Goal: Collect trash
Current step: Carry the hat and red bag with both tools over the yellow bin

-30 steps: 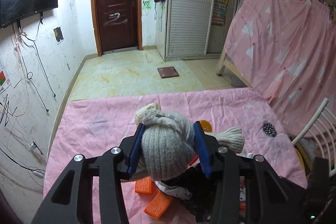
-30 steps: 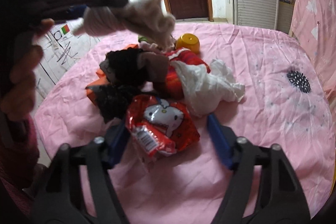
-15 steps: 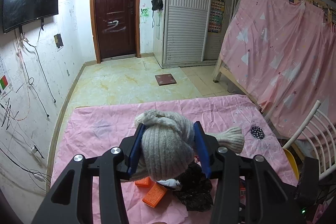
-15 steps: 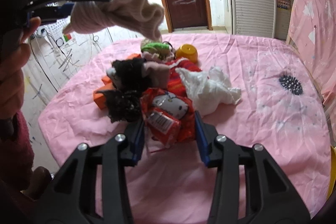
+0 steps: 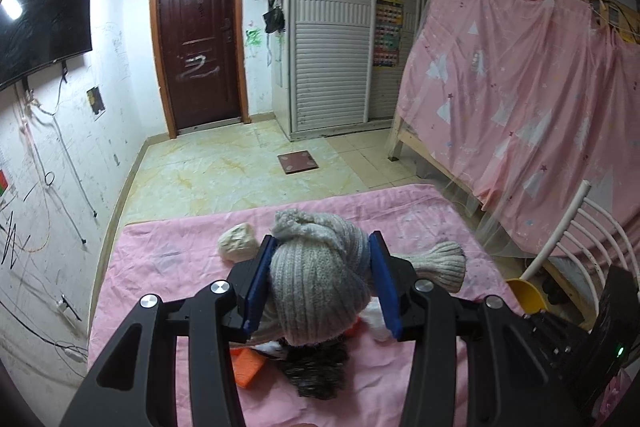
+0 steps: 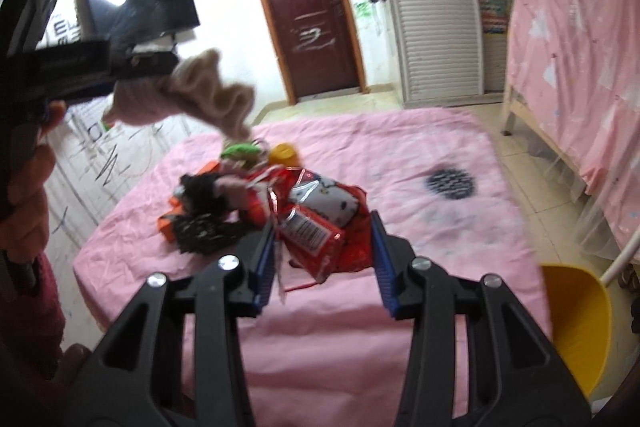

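The left gripper (image 5: 320, 259) has its two blue-padded fingers (image 5: 258, 287) pressed against the sides of a grey ribbed knit sock (image 5: 320, 291) that bulges out ahead of and above the pads, lifted off the surface below. In the right wrist view this gripper juts in from the left edge, borne by a bare hand (image 6: 28, 187) with a dark red sleeve beneath. The right gripper (image 6: 324, 247) points slightly downward, its pads clamped on a crumpled red foil snack wrapper (image 6: 320, 227) held between the fingertips and raised.
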Motion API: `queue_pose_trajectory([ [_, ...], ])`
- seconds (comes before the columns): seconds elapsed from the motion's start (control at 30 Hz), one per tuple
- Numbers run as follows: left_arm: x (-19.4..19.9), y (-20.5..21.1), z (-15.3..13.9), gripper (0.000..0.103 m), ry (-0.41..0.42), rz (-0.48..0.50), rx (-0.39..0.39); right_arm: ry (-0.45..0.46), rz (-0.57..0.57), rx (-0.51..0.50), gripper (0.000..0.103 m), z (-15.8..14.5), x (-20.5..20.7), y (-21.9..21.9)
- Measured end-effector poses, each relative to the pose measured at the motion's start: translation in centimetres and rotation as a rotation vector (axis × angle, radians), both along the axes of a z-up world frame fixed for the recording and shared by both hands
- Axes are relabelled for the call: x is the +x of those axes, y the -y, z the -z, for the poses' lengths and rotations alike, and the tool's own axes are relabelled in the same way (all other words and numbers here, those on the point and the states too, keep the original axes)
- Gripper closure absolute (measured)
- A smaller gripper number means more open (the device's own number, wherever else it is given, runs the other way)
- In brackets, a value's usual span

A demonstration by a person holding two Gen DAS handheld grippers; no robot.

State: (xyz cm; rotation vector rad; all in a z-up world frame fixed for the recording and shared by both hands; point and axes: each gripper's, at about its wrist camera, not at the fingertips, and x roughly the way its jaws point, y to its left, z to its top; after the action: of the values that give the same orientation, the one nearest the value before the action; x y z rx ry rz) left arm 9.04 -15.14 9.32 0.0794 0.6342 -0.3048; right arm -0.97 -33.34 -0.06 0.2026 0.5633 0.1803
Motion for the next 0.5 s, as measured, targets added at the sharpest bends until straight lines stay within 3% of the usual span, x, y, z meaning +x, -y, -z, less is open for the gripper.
queue_pose_trajectory([
  [0.5,-2.5,10.4,0.6,0.063,-0.021,0.159,0.009,0.043,0.295,0.019,0.062,-0.7,-3.8,11.9],
])
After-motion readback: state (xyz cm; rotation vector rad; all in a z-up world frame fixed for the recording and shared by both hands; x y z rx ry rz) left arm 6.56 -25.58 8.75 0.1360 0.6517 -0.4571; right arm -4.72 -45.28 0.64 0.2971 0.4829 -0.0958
